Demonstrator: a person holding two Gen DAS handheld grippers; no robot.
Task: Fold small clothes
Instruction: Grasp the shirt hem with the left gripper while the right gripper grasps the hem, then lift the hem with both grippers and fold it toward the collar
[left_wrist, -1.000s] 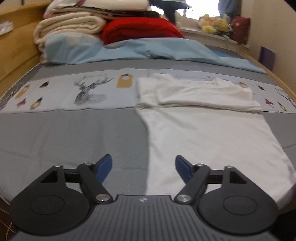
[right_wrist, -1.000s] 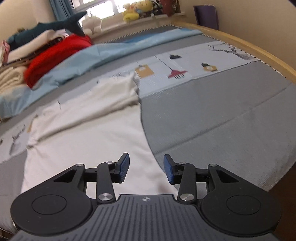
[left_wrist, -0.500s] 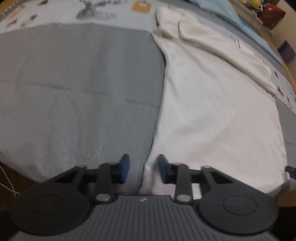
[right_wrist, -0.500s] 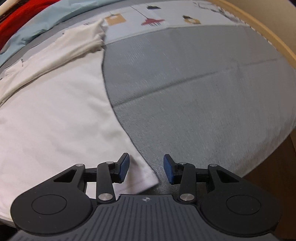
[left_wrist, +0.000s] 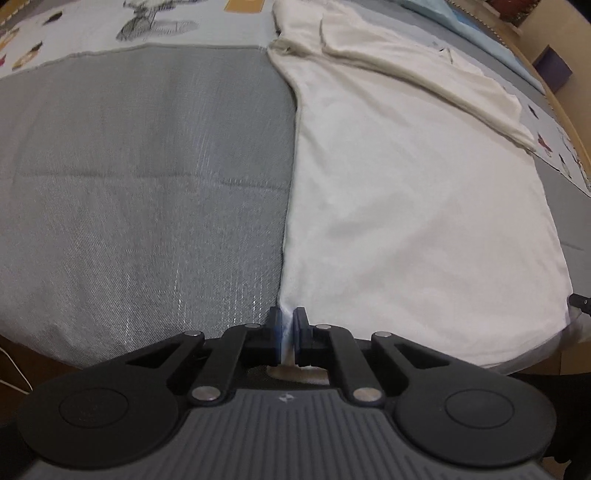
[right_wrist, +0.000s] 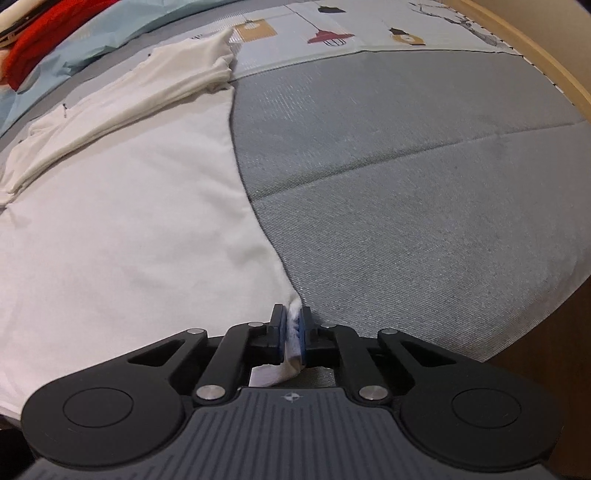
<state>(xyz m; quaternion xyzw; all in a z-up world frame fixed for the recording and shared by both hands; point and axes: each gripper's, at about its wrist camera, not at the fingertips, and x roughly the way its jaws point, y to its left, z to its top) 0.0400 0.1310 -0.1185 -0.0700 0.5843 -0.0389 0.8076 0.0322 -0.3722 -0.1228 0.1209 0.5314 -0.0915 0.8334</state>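
Your left claw has just been closing and now pinches the near left corner of the white shirt, with a strip of cloth showing between the blue pads. Your right claw has just been closing too and grips the shirt's near right corner, the cloth bunched between its pads.

The shirt lies flat on the bed, on the grey cover, with its hem along the near edge of the mattress. Its far part is folded back on itself, so a doubled band of cloth runs across the far end. In the left view the shirt's left side edge runs straight away from your claw, then curves right near the far fold. In the right view the right side edge runs away to the left in a long slant.

To the left of the shirt the grey cover is open all the way to the printed strip at the far side. To the right the cover is equally open, out to the wooden bed rim. The mattress edge drops off just right of and behind your right claw. A light blue sheet and something red lie beyond the shirt at the far left.
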